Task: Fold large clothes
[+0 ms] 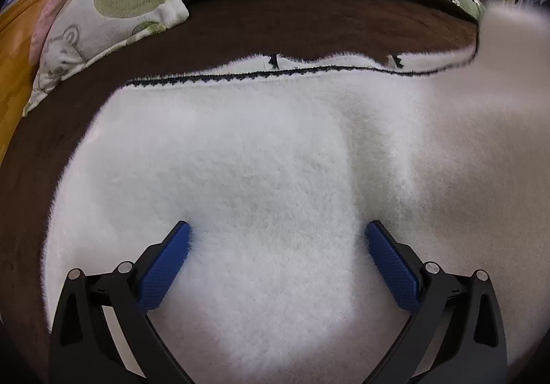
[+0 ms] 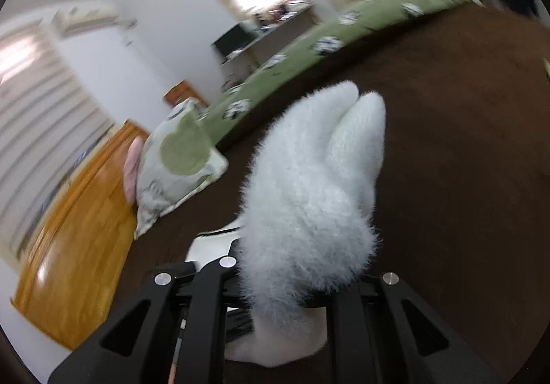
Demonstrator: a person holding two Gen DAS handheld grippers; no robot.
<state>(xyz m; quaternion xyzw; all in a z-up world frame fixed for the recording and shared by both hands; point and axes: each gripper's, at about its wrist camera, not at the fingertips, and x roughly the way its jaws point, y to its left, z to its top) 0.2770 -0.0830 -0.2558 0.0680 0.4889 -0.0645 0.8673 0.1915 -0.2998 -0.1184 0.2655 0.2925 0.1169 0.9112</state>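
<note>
Two grippers share one white fleece garment (image 1: pixel 261 150), which lies spread on the brown bed cover (image 1: pixel 309 23), its long axis running side to side across my left view. My left gripper (image 1: pixel 276 236) stands spread wide, pads sunk into the pile with nothing pinched. My right gripper (image 2: pixel 302 281) is pressed together on a bunched fold of fleece, held clear above the cover. Only the left view shows the dark-trimmed hem (image 1: pixel 240 76) beyond; the right view shows the pinch itself.
</note>
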